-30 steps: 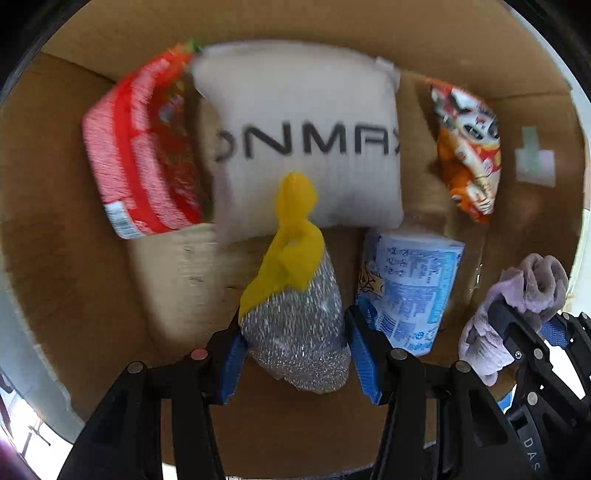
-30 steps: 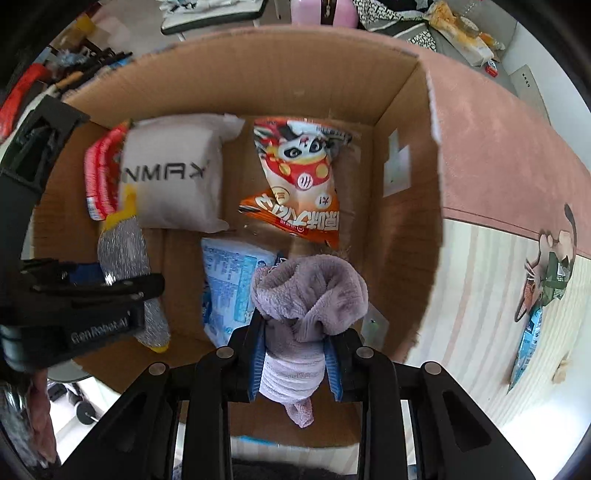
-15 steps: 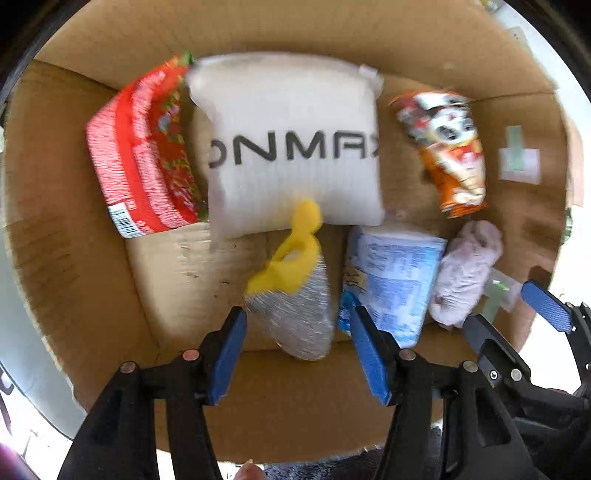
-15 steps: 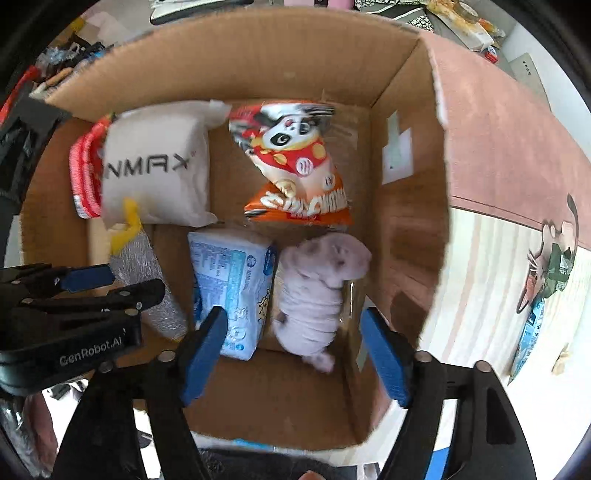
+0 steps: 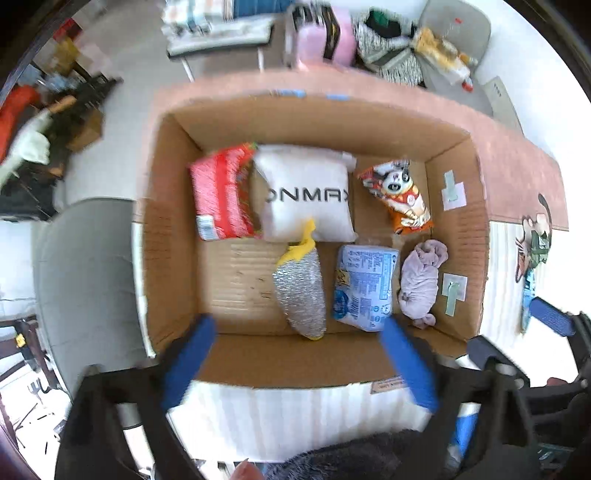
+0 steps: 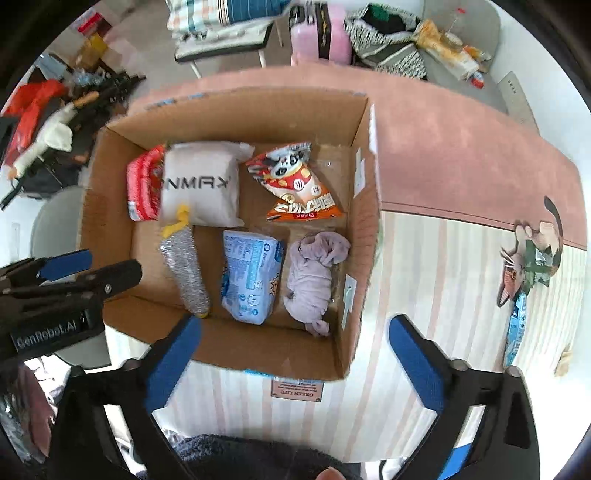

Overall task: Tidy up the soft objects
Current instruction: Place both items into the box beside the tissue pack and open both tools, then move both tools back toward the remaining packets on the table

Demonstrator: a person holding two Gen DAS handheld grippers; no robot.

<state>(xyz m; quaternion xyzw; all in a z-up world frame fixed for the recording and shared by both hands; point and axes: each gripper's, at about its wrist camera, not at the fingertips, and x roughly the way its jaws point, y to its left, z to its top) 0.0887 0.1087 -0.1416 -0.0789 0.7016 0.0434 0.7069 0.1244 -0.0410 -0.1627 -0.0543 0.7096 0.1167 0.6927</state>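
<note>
An open cardboard box [image 5: 177,258] [image 6: 354,325] holds several soft things: a red packet [image 5: 221,195], a white ONMAX pillow [image 5: 306,195] [image 6: 201,184], a panda snack bag [image 5: 400,195] [image 6: 299,184], a silver-and-yellow mitt [image 5: 301,291] [image 6: 184,269], a blue tissue pack [image 5: 364,284] [image 6: 249,280] and a lilac cloth [image 5: 421,280] [image 6: 314,280]. My left gripper [image 5: 295,365] is open and empty, above the box's near wall. My right gripper [image 6: 295,362] is open and empty, above the box's near right corner.
The box stands on a striped mat with a pink band [image 6: 461,158] and a cartoon print [image 6: 528,266]. A grey chair [image 5: 85,280] is left of the box. Chairs, bags and clutter [image 6: 321,33] lie on the floor beyond.
Both grippers let go: the left released the mitt, the right the lilac cloth. Both then opened wide and pulled back up out of the box. The mitt and cloth lie in the box.
</note>
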